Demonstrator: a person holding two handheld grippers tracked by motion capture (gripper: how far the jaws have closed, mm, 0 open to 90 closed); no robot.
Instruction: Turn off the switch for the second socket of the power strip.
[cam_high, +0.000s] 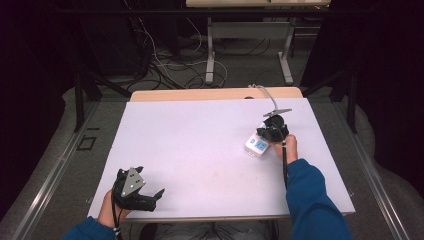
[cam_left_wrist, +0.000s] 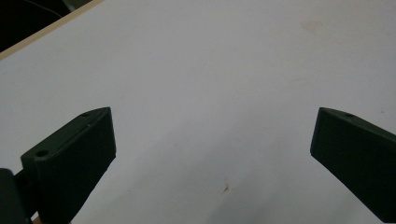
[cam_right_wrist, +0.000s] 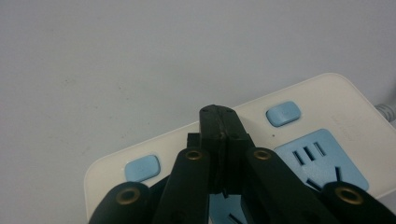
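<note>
Power strip (cam_high: 258, 144): white, blue sockets, on counter (cam_high: 200, 150). Right tongs (cam_right_wrist: 219, 122) above it, jaws pressed together, empty, likely poised to press a switch. Left tongs (cam_left_wrist: 212, 154) well apart from it, wide, idle.

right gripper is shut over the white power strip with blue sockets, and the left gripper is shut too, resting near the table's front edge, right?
Not quite: the left gripper is open, its jaws standing wide apart in the left gripper view. The right gripper is indeed shut over the white power strip.
</note>
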